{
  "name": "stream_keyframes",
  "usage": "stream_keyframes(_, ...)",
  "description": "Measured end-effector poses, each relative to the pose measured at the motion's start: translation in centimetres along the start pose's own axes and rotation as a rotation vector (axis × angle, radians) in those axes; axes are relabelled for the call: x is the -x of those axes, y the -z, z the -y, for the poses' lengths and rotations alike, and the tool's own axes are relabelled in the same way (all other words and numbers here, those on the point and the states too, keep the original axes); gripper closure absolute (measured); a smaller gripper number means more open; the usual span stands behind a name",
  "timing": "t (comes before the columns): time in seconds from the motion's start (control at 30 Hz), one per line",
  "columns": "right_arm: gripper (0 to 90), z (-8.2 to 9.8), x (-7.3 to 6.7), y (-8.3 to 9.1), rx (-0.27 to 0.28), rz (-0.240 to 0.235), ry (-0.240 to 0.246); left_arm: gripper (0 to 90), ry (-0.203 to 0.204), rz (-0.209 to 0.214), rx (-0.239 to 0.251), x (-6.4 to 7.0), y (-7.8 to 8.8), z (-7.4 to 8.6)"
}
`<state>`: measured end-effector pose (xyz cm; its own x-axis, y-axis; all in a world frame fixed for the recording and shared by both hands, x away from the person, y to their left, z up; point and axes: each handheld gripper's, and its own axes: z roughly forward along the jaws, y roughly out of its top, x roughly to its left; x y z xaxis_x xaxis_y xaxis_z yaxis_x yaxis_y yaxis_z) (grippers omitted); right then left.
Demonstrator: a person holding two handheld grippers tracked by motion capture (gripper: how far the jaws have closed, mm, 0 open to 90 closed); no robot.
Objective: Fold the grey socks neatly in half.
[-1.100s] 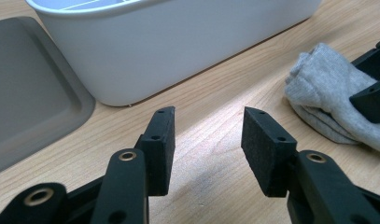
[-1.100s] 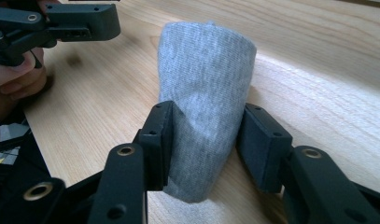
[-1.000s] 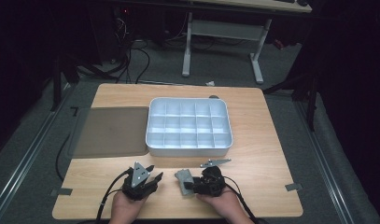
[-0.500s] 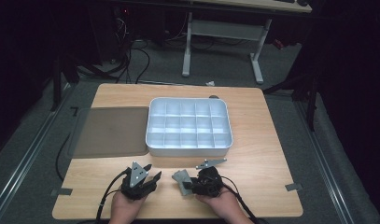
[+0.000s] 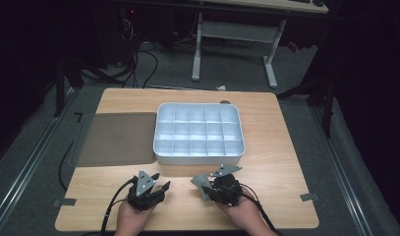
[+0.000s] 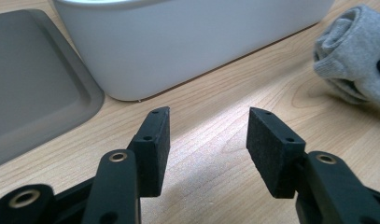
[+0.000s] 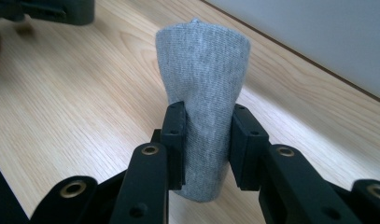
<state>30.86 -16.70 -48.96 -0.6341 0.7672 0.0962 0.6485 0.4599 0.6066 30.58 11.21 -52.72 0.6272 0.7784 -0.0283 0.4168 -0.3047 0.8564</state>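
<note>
Both hands have barely shifted in the last second, staying low at the near edge of the bench (image 5: 281, 147). The right gripper (image 7: 204, 140) is clamped on a rolled grey sock (image 7: 204, 74) just above the wood. The left gripper (image 6: 206, 135) stands released, its jaws apart. Beyond sit the white compartment tray (image 5: 199, 132) and, left of it, a grey lid (image 5: 116, 138).

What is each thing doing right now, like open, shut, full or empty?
White plastic box with many small compartments: open on top, all compartments empty.
Flat grey lid: off the box, lying flat beside it on the table.
Rolled grey knitted sock: rolled up, squeezed between the right gripper's jaws.
Left gripper: open, holding nothing.
Right gripper: shut on the sock.
</note>
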Motion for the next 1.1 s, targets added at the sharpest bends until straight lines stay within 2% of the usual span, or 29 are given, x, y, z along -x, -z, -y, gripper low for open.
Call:
stream_keyframes(0.13,70.5,0.2,0.4,0.4,-0.011,0.012,0.008,48.8,0.015,0.005,0.007,-0.2,0.1,0.0)
stream_keyframes(0.3,70.6,0.4,1.3,1.0,-0.037,0.042,-0.004,45.4,0.025,0.032,0.021,-0.5,0.5,0.0)
stream_keyframes(0.73,70.4,0.8,3.3,3.4,-0.108,0.155,0.03,43.5,0.036,0.024,0.028,-0.8,0.5,0.1)
stream_keyframes(1.0,70.4,1.1,4.4,4.3,-0.148,0.173,0.022,43.4,0.035,0.024,0.026,-0.8,0.5,0.1)
stream_keyframes(1.1,70.4,1.2,4.9,4.5,-0.191,0.185,0.041,43.4,0.038,0.025,0.025,-0.9,0.5,0.1)
